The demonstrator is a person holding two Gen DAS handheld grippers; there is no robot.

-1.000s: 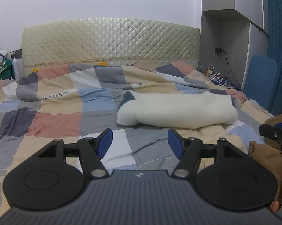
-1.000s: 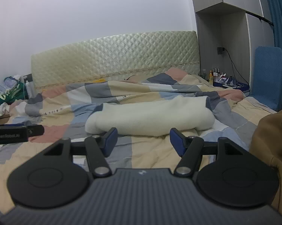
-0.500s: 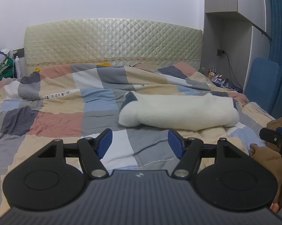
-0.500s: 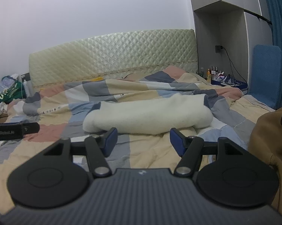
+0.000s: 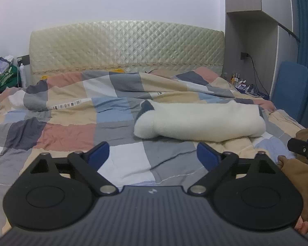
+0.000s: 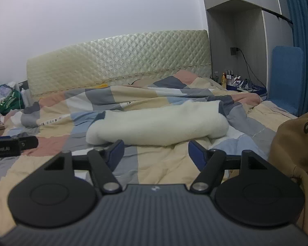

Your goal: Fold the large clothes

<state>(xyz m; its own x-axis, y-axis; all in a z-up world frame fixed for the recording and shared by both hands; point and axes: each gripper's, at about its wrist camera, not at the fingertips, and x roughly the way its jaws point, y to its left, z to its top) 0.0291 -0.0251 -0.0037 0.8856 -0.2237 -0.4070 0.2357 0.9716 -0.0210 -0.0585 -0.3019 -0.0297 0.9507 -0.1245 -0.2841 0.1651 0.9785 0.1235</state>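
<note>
Tongs empty above the bed [image 5: 72, 123] — brown garment [image 6: 293, 143] unfolded.
Left view: left tongs [image 5: 152, 153] have just spread wide, nothing between. Right view: right tongs [image 6: 156, 150] have opened slightly, empty — garment just beside them, right; a grab probably follows.

My left gripper [image 5: 152, 153]: fingers [image 5: 97, 153] spread wide, just opened further, nothing between them. My right gripper [image 6: 156, 152]: fingers [image 6: 196, 153] apart, also just widened a little, gap empty. Both point slightly downward, side by side. Fingertip of my hand [image 5: 302, 224] visible at lower right edge.
</note>
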